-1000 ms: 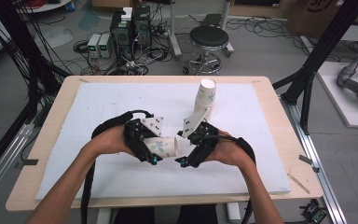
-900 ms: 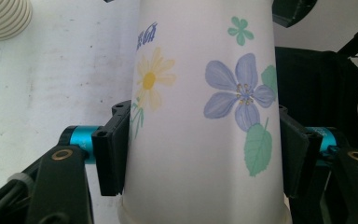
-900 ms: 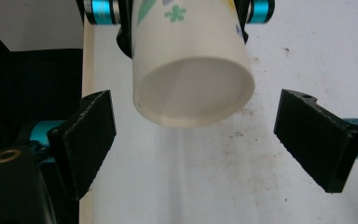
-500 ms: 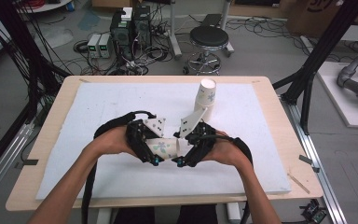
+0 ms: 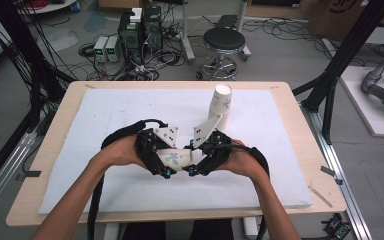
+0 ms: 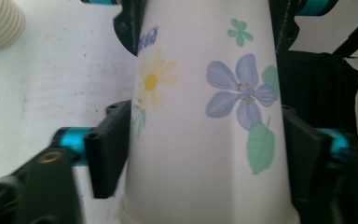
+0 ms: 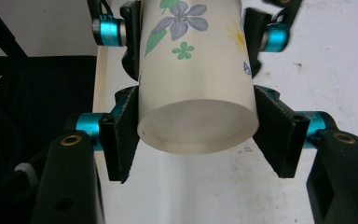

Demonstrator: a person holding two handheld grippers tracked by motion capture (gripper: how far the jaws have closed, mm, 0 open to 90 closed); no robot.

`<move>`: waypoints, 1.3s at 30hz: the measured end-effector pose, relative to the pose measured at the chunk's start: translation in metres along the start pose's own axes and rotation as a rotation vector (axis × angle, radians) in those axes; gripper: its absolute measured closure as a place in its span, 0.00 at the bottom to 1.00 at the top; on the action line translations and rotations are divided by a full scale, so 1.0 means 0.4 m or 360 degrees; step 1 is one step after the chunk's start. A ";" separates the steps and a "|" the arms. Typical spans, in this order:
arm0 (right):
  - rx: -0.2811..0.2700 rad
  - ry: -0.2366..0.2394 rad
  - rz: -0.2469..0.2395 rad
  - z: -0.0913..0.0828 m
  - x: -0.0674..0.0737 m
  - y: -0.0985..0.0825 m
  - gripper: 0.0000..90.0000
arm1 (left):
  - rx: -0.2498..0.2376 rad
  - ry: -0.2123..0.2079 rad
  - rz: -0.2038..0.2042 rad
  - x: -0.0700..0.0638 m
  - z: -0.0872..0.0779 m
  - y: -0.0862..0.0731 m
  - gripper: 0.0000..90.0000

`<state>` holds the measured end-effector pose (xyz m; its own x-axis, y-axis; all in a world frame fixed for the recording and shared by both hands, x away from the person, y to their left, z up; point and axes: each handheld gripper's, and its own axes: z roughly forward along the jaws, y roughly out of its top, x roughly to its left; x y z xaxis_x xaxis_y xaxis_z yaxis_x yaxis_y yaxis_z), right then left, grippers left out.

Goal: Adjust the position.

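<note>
On the left of the high view, the left tool [image 5: 167, 172] sits low over the white mat [image 5: 105, 115] that covers the worktop [image 5: 60, 120], held in the person's left hand [image 5: 122, 152] with its tip pointing toward the middle. Its jaws have just been opening a little; in the left gripper view they stand on either side of a flowered paper cup [image 6: 205, 116], the left one just off the cup's side with a sliver of mat showing between, the right one close against it, so this tool stands slightly apart around the cup and is not pressing it. The cup [image 5: 172, 157] lies on its side between the two tools, above the mat near the front middle of the worktop. To its right, the right tool [image 5: 190, 171], in the right hand [image 5: 240, 160], has just been closing its jaws; in the right gripper view both black jaws press on the cup [image 7: 196, 74] near its open rim, clamped on it. Farther back and to the right, a stack of paper cups [image 5: 221, 101] stands on the mat, well apart from the hands.
</note>
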<state>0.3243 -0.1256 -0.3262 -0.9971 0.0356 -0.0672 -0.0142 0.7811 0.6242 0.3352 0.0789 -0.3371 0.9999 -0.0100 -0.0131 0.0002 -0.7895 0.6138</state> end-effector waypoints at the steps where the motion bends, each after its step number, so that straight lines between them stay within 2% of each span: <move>1: 0.0000 0.0007 -0.0001 0.000 0.001 0.000 0.41 | -0.0017 0.0014 -0.0025 0.002 0.001 -0.002 0.20; 4: 0.0002 -0.0008 0.0007 0.002 0.001 -0.003 0.42 | -0.0041 -0.0008 -0.0054 0.005 0.005 -0.013 0.11; 9: -0.0004 0.0004 0.0012 0.001 0.000 -0.005 0.42 | -0.0055 -0.0025 -0.0031 0.003 0.004 -0.017 0.11; 14: -0.0007 0.0000 0.0007 0.000 -0.002 -0.008 0.42 | -0.0150 -0.0033 -0.0053 0.005 -0.012 -0.026 0.09; 16: -0.0023 -0.0027 0.0015 -0.007 0.000 -0.014 0.42 | -0.0244 -0.0010 -0.0069 0.004 -0.027 -0.036 0.08; 18: -0.0037 -0.0029 0.0020 -0.011 0.000 -0.017 0.42 | -0.0420 -0.0024 -0.0106 0.004 -0.049 -0.053 0.08; 20: -0.0087 -0.0021 0.0031 -0.020 -0.001 -0.028 0.42 | -0.0566 0.0024 -0.0119 -0.002 -0.069 -0.070 0.08; 23: -0.0163 -0.0014 0.0068 -0.031 -0.003 -0.049 0.42 | -0.0705 0.0035 -0.0139 -0.011 -0.090 -0.093 0.08; 27: -0.0232 -0.0017 0.0100 -0.039 -0.002 -0.071 0.42 | -0.0827 0.0053 -0.0169 -0.020 -0.097 -0.122 0.08; 33: -0.0328 -0.0022 0.0138 -0.040 0.002 -0.095 0.42 | -0.0914 0.0126 -0.0156 -0.029 -0.085 -0.157 0.08; 39: -0.0402 -0.0025 0.0145 -0.033 0.009 -0.112 0.42 | -0.0987 0.0146 -0.0195 -0.040 -0.060 -0.191 0.08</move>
<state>0.3201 -0.1688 -0.3443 -0.9938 0.1101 -0.0129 0.0554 0.5940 0.8026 0.3195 0.1542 -0.3647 0.9894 0.1319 -0.0615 0.0967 -0.2794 0.9553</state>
